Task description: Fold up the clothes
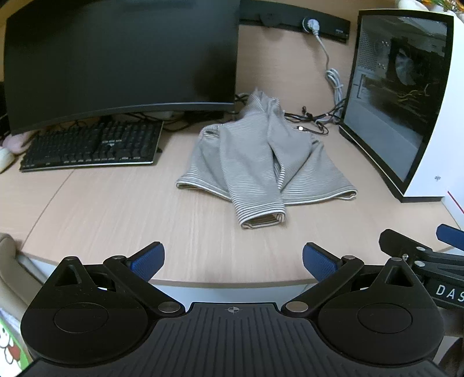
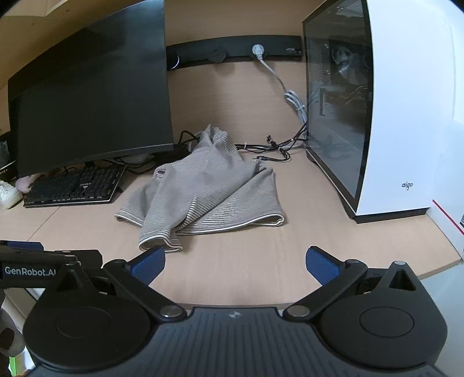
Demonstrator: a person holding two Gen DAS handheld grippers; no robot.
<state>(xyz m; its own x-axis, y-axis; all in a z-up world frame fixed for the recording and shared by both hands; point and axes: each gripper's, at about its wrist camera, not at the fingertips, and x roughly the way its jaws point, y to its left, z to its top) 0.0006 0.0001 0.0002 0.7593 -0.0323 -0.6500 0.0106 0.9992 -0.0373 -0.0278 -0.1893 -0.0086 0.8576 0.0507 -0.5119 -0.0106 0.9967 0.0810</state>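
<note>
A grey striped long-sleeved top (image 1: 261,156) lies on the wooden desk (image 1: 116,208), partly folded, with one sleeve laid across it toward the front. It also shows in the right wrist view (image 2: 208,191). My left gripper (image 1: 233,261) is open and empty, over the desk's front edge, short of the top. My right gripper (image 2: 235,264) is open and empty, just in front of the sleeve cuff (image 2: 159,242). The right gripper shows at the right edge of the left wrist view (image 1: 420,252).
A black monitor (image 1: 116,58) and keyboard (image 1: 92,148) stand at the back left. A white computer case (image 1: 406,95) with a glass side stands at the right. Cables (image 1: 316,119) lie behind the top. A power strip (image 1: 295,20) runs along the back wall.
</note>
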